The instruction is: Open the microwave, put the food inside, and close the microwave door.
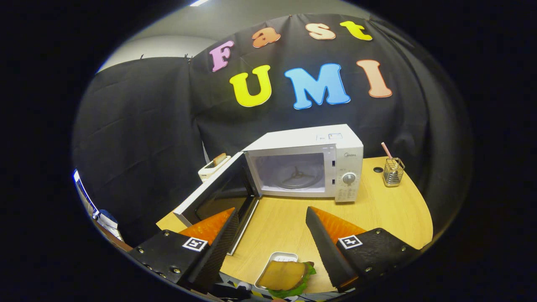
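A white microwave (312, 161) stands at the back of the wooden table (377, 214). Its door (214, 195) is swung wide open to the left, and the cavity with the glass turntable (298, 176) is bare. A sandwich with a brown bun and green lettuce (289, 277) lies on a small white tray (282, 256) at the table's near edge, low between my fingers. My gripper (272, 224) is open, held above the table and apart from the sandwich. The left finger overlaps the lower part of the open door.
A wire holder with a pink straw (393, 171) stands right of the microwave, beside a small dark hole (378, 170) in the tabletop. A white toaster with a slice in it (215, 164) sits behind the open door. Bare wood lies ahead of the microwave.
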A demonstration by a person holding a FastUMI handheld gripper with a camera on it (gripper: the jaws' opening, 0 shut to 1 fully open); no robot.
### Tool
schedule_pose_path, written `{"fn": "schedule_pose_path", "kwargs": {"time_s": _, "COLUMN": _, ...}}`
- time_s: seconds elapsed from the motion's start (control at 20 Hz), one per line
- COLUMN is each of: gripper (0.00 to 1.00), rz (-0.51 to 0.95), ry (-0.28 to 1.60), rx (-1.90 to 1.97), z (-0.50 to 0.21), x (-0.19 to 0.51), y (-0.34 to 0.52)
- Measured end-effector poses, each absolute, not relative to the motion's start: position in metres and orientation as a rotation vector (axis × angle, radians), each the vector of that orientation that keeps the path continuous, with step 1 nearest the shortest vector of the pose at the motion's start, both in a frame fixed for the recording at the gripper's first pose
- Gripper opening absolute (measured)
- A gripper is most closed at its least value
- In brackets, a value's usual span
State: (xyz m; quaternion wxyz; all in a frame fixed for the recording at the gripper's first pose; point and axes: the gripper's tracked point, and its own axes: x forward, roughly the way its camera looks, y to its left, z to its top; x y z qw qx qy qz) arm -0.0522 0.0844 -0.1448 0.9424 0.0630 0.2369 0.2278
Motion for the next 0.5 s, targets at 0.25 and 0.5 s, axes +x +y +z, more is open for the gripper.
{"fn": "schedule_pose_path", "kwargs": {"time_s": 0.25, "gripper": 0.98, "rz": 0.450, "ry": 0.559, "rx": 0.149, "z": -0.176, "x": -0.053, "y": 0.065}}
{"fn": "schedule_pose_path", "kwargs": {"time_s": 0.5, "gripper": 0.98, "rz": 0.446, "ry": 0.635, "rx": 0.155, "z": -0.209, "x": -0.055, "y": 0.052}}
